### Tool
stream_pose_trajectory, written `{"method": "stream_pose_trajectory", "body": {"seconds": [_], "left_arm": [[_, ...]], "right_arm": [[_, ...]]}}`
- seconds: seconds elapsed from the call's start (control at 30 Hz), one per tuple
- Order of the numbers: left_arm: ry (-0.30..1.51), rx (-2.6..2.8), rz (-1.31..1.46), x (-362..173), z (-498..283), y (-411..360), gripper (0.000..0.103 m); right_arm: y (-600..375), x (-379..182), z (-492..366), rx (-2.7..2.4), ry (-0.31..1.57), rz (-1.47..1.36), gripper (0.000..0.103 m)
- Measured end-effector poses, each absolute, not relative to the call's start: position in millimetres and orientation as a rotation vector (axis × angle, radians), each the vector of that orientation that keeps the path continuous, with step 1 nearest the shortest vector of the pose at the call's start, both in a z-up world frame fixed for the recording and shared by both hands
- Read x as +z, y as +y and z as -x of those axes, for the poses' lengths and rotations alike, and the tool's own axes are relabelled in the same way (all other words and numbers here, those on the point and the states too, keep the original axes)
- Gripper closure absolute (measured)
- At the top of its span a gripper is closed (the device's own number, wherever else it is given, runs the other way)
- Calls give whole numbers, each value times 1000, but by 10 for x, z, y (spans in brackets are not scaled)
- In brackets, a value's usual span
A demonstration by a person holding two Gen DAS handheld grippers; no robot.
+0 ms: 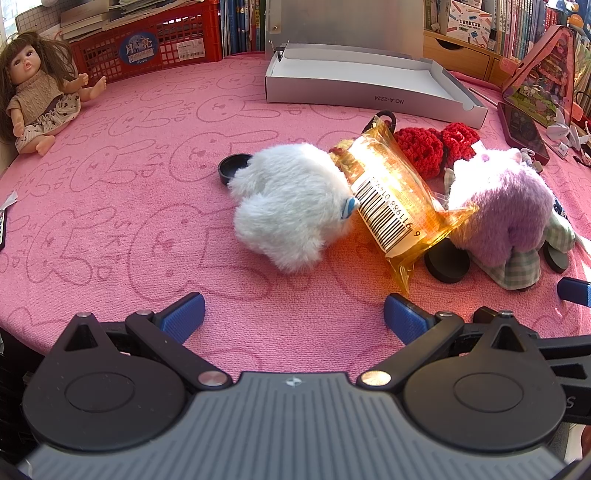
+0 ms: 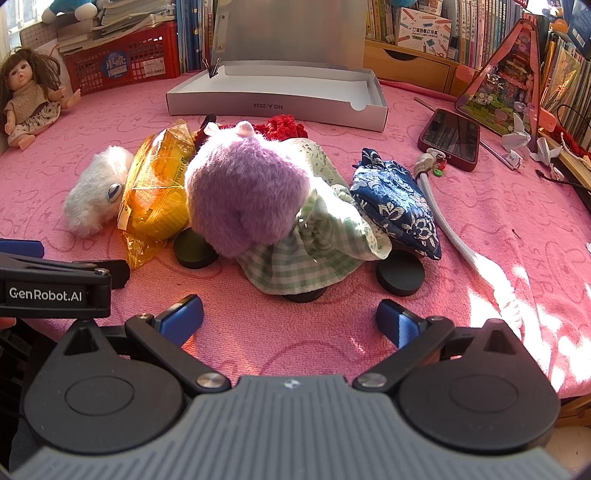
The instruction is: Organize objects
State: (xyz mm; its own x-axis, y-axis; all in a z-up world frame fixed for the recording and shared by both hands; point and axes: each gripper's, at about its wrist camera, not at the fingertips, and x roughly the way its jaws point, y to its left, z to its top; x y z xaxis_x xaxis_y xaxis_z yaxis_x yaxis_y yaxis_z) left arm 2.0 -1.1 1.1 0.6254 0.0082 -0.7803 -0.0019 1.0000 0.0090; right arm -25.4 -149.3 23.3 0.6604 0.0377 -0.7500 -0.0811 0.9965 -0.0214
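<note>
Near the table's front edge, both tongs [image 1: 294, 317] [image 2: 290, 319] are held wide open, empty. The white plush [image 1: 291, 203], probably light and soft, is best pinched mid-body.

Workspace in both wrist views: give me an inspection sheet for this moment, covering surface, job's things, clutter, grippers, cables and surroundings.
Surface: pink towel with a rabbit pattern, partly sunlit.
Job's things: white plush toy touching a yellow snack packet; purple plush toy in a checked dress beside it; red knitted item behind; blue patterned pouch; black round discs partly under the toys; open white box, its inside only partly visible.
Clutter: doll, phone, paper figures.
Grippers: left gripper and right gripper both open, holding nothing.
Cables: pale hose across the towel; thin dark cord at far right.
Surroundings: red crate, books, wooden drawer unit.
</note>
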Motion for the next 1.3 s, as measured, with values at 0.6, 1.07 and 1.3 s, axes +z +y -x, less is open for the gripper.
{"method": "stream_pose_trajectory", "body": {"seconds": [0.6,1.07,1.3], "left_arm": [[750,-88,-50,-69,136,98,0],[571,-81,-11,313,132,274,7],[645,-81,86,238,-73,373,18]], "right_arm": [[-1511,289,332,69,783,71,10],[-1593,596,358,90,629,22,25],[-1370,631,267,99,562,144,17]]}}
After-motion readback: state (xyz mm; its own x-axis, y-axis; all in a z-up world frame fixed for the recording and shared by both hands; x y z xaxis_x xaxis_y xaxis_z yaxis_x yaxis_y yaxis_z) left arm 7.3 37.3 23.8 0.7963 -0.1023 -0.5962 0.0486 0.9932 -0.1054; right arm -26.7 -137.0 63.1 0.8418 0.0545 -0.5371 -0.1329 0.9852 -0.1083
